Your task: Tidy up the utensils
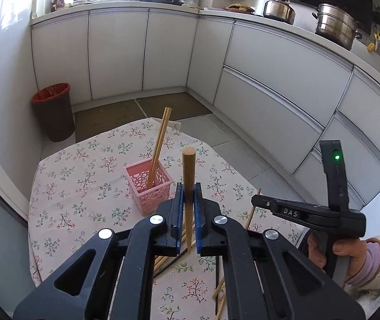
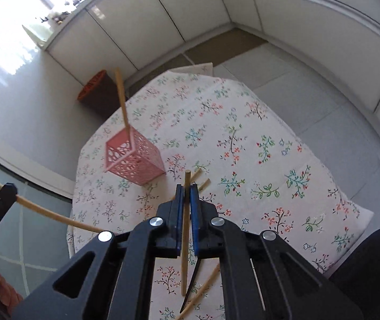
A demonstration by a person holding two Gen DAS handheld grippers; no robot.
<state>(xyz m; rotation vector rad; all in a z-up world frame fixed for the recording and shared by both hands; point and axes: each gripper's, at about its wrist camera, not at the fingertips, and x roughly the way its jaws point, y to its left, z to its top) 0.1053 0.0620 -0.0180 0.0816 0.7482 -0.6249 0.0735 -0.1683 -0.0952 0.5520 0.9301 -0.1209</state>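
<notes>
A pink perforated basket stands on the floral tablecloth with two wooden chopsticks leaning in it. It also shows in the right wrist view. My left gripper is shut on a wooden chopstick, held upright just right of the basket. My right gripper is shut on another wooden chopstick, above the table in front of the basket. The right gripper shows in the left wrist view; the left one shows at the left edge of the right wrist view.
Several loose chopsticks lie on the cloth below the grippers. A dark bin with a red liner stands on the floor beyond the table. White kitchen cabinets wrap around, with pots on the counter.
</notes>
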